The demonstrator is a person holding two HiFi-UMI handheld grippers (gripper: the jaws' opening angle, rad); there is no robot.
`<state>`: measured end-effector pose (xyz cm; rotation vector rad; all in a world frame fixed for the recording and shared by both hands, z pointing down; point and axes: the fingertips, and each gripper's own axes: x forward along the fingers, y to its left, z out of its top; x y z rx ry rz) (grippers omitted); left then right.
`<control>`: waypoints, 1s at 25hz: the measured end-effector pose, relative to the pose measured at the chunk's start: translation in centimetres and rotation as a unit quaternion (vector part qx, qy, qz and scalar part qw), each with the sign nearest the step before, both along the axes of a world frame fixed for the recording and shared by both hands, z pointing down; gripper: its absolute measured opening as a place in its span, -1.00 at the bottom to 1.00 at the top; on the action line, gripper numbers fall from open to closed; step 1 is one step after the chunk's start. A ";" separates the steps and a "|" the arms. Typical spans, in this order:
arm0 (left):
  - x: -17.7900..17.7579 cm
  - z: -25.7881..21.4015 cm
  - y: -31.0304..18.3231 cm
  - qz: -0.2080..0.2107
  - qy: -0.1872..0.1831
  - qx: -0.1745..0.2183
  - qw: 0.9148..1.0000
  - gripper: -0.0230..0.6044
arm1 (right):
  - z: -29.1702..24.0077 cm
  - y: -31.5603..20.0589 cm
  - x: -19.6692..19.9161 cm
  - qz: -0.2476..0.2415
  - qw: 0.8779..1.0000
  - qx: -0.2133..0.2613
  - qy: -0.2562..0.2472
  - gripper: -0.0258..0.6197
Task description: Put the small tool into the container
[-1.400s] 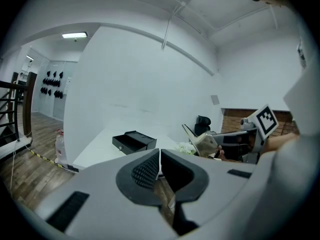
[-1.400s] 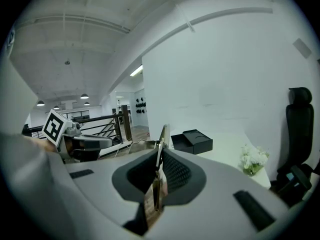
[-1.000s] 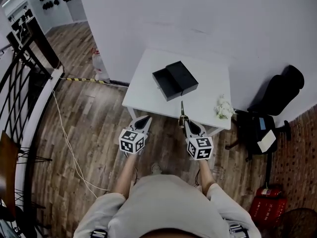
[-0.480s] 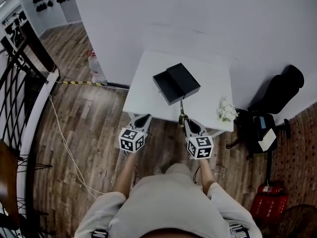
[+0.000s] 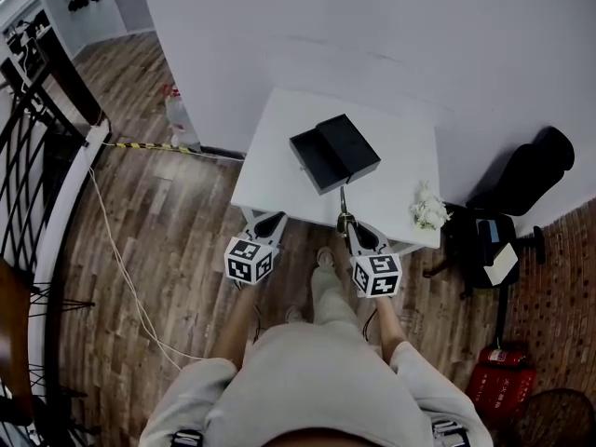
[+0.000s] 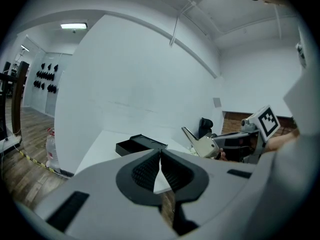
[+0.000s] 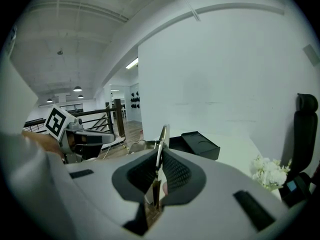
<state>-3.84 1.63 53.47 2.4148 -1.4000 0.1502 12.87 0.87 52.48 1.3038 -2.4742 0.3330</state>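
One step closer to the white table (image 5: 279, 170), the right tongs (image 5: 351, 231) stay clamped on a slim metal tool (image 5: 343, 203) over its near edge, tip pointing at the open black box (image 5: 333, 152) beyond; left tongs (image 5: 268, 222) closed, empty.

One white table (image 5: 400, 147) bears one black container (image 5: 333, 152) toward 12 o'clock and one bunch of white flowers (image 5: 428, 208) at 4 o'clock. One small tool (image 5: 343, 205) is at its 6 o'clock edge. There are two grippers, the left gripper (image 5: 270, 219) and the right gripper (image 5: 351, 228).
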 end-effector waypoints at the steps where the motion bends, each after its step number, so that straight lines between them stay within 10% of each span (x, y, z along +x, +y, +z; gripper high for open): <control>1: -0.2 0.1 -0.2 -0.002 -0.001 -0.001 1.000 -0.88 | 0.0 -0.3 -0.1 -0.001 1.000 0.000 0.000 -0.86; 25: -0.8 2.2 -14.1 0.001 -0.019 -0.028 0.999 -0.88 | 2.7 -14.2 -1.8 -0.013 1.000 -0.025 -0.011 -0.86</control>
